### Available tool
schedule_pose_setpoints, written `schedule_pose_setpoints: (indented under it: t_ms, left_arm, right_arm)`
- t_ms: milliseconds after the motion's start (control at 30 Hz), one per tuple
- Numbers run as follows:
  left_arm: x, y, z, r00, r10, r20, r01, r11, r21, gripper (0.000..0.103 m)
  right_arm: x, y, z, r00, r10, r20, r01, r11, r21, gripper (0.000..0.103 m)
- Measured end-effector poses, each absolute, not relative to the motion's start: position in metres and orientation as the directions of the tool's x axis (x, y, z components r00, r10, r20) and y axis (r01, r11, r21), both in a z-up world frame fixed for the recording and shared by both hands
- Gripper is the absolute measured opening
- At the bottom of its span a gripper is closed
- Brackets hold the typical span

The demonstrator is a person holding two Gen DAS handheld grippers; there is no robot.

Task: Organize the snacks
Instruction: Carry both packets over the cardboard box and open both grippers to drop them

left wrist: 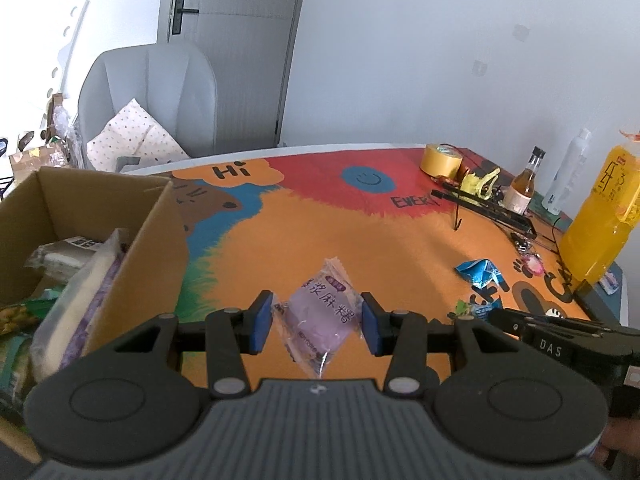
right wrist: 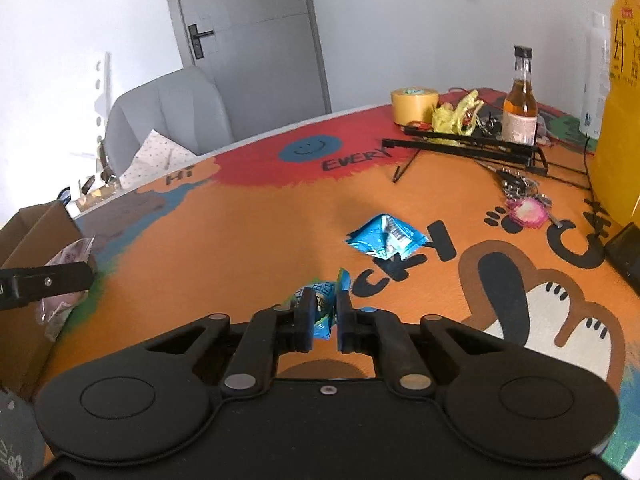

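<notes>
In the left wrist view my left gripper (left wrist: pixel 316 320) is open around a purple snack packet (left wrist: pixel 320 316); the blue pads stand at its two sides. A cardboard box (left wrist: pixel 132 240) with several snack packs inside stands to the left. In the right wrist view my right gripper (right wrist: pixel 324 316) is shut on a blue snack packet (right wrist: pixel 322 300) just above the mat. A second blue packet (right wrist: pixel 386 240) lies on the mat beyond it; it also shows in the left wrist view (left wrist: pixel 480 272).
A colourful mat (right wrist: pixel 240 220) covers the table. At the far right stand a yellow tape roll (right wrist: pixel 414 104), a small brown bottle (right wrist: pixel 520 108), a black rack (right wrist: pixel 472 144), keys (right wrist: pixel 524 208) and a big orange juice bottle (left wrist: pixel 596 216). A grey chair (left wrist: pixel 152 96) stands behind.
</notes>
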State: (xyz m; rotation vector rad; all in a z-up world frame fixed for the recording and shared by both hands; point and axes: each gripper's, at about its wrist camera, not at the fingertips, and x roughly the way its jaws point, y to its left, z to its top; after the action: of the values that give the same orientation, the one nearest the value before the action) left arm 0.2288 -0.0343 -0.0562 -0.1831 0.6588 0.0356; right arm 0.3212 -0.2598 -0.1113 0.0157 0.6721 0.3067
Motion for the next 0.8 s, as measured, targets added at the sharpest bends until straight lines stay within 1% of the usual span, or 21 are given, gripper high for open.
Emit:
schedule_pose_setpoints:
  t_ms: [300,800]
  left_arm:
    - [0.208,-0.025,-0.046,0.809,-0.017,-0.587,-0.102,0.98,-0.169,0.045]
    - [0.175,-0.001,-0.008,0.857,0.031,-0.515,-0.145,0.973,-0.182,0.045]
  right_arm:
    - [0.296,-0.261,-0.095,0.746,0.353,-0.565,-0.322,0.934,0.158,0.008]
    - [0.268,-0.24,-0.049,0.764,0.438,-0.473,-0.42,0.895,0.152,0.008]
